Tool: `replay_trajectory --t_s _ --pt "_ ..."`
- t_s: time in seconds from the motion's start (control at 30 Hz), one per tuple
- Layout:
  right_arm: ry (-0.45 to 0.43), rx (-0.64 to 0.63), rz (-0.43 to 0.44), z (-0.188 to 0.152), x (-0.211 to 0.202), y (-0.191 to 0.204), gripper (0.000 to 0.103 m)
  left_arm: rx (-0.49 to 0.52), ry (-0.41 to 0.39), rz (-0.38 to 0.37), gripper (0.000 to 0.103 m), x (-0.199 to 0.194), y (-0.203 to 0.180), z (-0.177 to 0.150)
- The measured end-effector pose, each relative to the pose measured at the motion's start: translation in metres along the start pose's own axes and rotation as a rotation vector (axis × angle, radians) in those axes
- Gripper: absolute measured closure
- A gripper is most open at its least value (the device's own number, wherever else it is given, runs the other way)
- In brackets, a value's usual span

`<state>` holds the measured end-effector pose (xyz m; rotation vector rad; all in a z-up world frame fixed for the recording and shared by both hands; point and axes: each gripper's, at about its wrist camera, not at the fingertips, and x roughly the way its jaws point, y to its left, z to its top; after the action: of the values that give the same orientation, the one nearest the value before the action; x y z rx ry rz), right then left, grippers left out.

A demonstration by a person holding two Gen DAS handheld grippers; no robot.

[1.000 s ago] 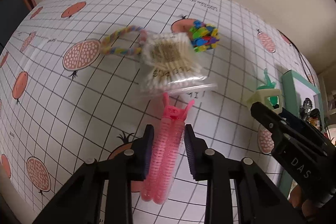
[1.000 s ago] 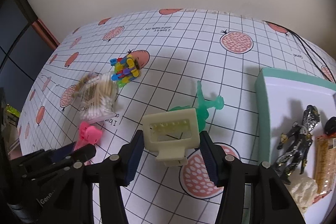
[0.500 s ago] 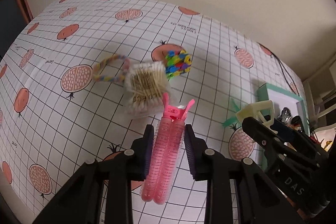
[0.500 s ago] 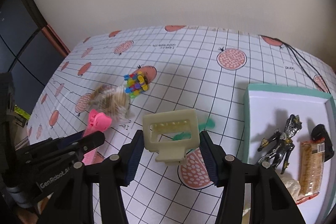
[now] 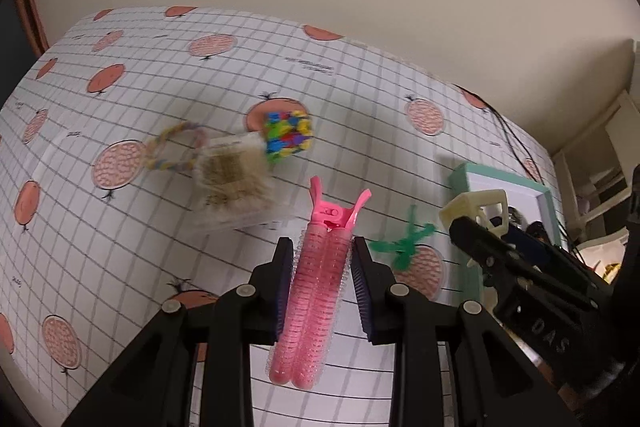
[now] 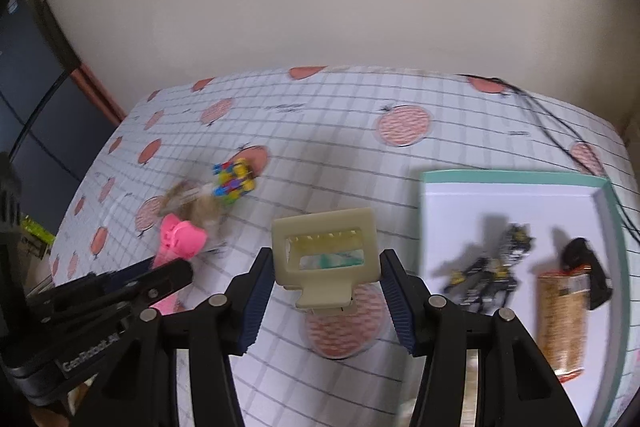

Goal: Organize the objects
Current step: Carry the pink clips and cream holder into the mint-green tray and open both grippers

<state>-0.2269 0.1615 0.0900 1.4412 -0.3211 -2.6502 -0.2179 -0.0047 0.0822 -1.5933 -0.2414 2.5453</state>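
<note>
Left wrist | both tools [image 5: 322,279] [image 6: 324,291] seemingly higher | clips [image 5: 316,287] [image 6: 325,255] still clamped

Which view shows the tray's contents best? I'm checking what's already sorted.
The right wrist view: the tray lies open with a dark figure and a snack packet inside. The left wrist view shows only its rim.

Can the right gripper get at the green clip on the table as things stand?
Probably not: the right gripper is shut on the cream claw clip, so its jaws are occupied, though the green clip lies unobstructed on the table.
</note>
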Motion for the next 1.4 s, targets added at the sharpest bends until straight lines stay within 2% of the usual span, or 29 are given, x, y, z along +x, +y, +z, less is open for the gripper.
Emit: replay_trajectory --t_s 0.37,0.6,0.9,1.4 --pt "-0.035 0.149 -0.123 -0.007 -0.032 -0.092 0.047 0.082 0.021 -0.121 0.072 0.004 -0.067 -0.008" --pt "-0.041 0.209 -0.176 -0.016 -0.05 -0.134 0.047 0.135 0.05 -0.206 0.072 0.01 -0.111 -0.022" --pt "-0.044 0.26 -0.186 -0.021 -0.057 -0.16 0.047 0.193 0.106 -0.296 0.072 0.023 -0.157 -0.041" --pt "0.01 0.295 -0.228 -0.035 -0.053 -0.186 0.047 0.225 0.138 -0.318 0.071 0.04 -0.184 -0.059"
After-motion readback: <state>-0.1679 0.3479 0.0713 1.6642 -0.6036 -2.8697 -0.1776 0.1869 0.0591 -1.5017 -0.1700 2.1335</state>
